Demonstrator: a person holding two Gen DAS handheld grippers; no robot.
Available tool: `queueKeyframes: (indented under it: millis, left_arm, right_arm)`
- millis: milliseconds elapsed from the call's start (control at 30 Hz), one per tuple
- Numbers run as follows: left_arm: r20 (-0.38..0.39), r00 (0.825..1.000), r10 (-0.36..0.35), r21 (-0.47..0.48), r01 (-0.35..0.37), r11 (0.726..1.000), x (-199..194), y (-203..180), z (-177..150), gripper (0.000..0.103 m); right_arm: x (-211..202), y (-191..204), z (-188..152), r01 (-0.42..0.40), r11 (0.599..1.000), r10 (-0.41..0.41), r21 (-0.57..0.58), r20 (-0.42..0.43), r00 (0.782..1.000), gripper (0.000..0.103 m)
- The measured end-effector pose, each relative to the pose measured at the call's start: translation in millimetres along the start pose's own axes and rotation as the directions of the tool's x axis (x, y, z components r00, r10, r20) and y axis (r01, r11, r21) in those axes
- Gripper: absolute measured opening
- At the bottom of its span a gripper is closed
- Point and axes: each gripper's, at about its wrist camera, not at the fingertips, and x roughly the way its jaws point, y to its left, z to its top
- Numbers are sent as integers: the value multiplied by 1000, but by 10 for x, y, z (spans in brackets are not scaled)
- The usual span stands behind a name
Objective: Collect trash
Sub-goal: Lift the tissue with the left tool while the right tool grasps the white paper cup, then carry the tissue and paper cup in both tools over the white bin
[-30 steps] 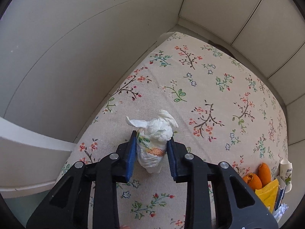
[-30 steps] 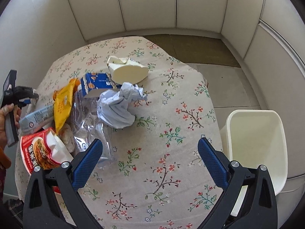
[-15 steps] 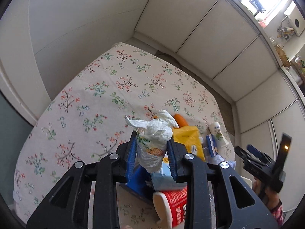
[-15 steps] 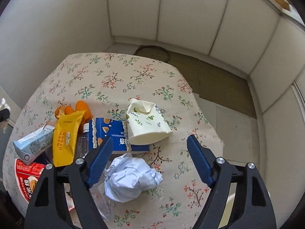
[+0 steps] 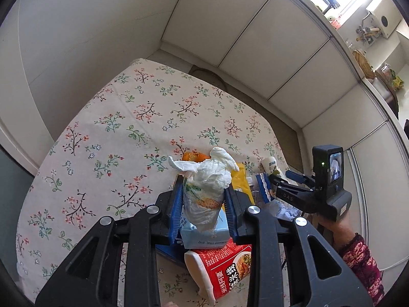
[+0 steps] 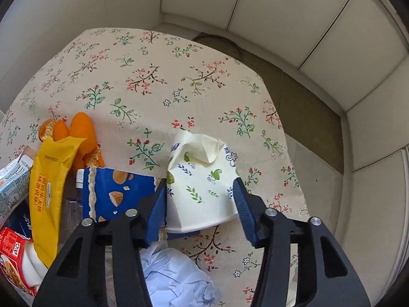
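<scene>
Left gripper (image 5: 203,202), seen from its own wrist camera: the blue pads are closed tight on a crumpled white wrapper (image 5: 204,192), held upright above the table with its twisted top flaring toward 12 o'clock. The wrapper is creased, with green and orange print on its lower part.

Below the left gripper, toward 6 o'clock, lie a pale blue carton (image 5: 204,235) and a red noodle cup (image 5: 225,271); a yellow packet (image 5: 241,181) shows at 2 o'clock behind the wrapper. At 3 o'clock the person's right hand (image 5: 337,232) holds the right gripper.

Right gripper (image 6: 200,206), from its own camera: the jaws stand partly open on either side of a cream paper cup (image 6: 202,181) printed with leaves. The cup lies on its side, its crushed end toward 12 o'clock; whether the pads press it cannot be told.

At 9 o'clock of the cup lies a blue snack box (image 6: 115,194), then the yellow packet and orange peels (image 6: 76,130) at 10 o'clock. A crumpled pale blue paper (image 6: 173,276) sits at 6 o'clock. All rest on the floral tablecloth (image 6: 153,76).

Compared with half a second ago, the right gripper has narrowed and now brackets the cup; the left gripper's grasp is unchanged.
</scene>
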Motion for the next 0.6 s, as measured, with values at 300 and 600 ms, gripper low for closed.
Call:
queueKeyframes:
  millis: [300, 600]
  left_arm:
    - [-6, 1000, -16, -18, 16, 1000, -1, 13, 8, 28]
    - [25, 999, -43, -4, 43, 999, -121, -101, -9, 28]
  right_arm:
    - [-163, -26, -183, -44, 996, 36, 78, 96, 995, 29]
    - [-593, -43, -445, -79, 986, 52, 148, 181, 982, 26]
